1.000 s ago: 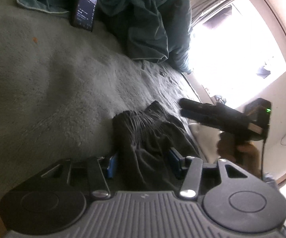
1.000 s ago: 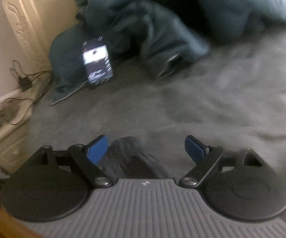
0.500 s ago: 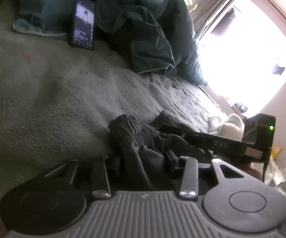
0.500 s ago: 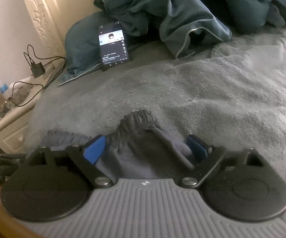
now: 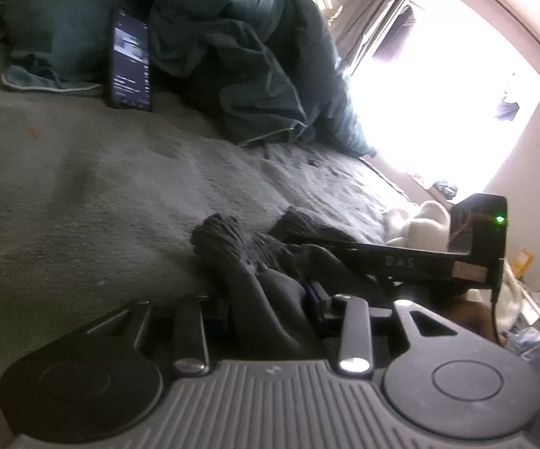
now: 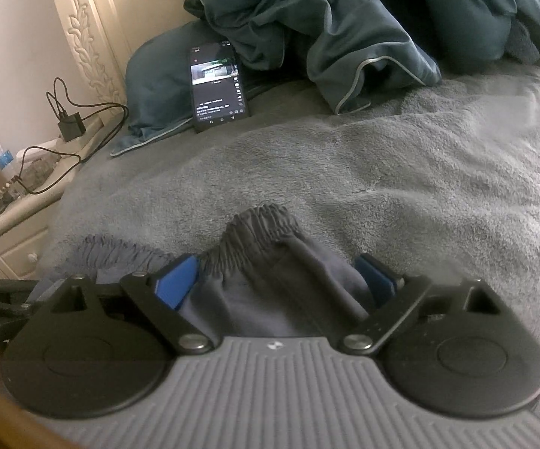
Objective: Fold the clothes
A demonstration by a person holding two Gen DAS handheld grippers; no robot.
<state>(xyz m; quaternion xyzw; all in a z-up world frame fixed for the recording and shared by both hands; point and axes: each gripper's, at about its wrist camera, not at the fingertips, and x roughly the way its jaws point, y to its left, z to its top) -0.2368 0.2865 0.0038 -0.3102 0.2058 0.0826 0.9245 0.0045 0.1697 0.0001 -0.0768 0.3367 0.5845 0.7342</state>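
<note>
Dark shorts (image 6: 266,280) lie bunched, unfolded on the bed (image 6: 382,172): left gripper (image 5: 266,307) fingers pinching fabric, right gripper (image 6: 277,280) fingers spread around the 12 o'clock waistband.

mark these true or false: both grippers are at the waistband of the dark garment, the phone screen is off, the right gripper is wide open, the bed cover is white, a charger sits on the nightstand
1. Both grippers at the elastic waistband: true. The left gripper and right gripper both have the dark grey garment between their fingers.
2. Phone screen off: false. The phone is lit, propped against a teal pillow.
3. Right gripper wide open: true.
4. Bed cover white: false. The fleece blanket is grey.
5. Charger on the nightstand: true. A black charger with a cable sits there.
</note>
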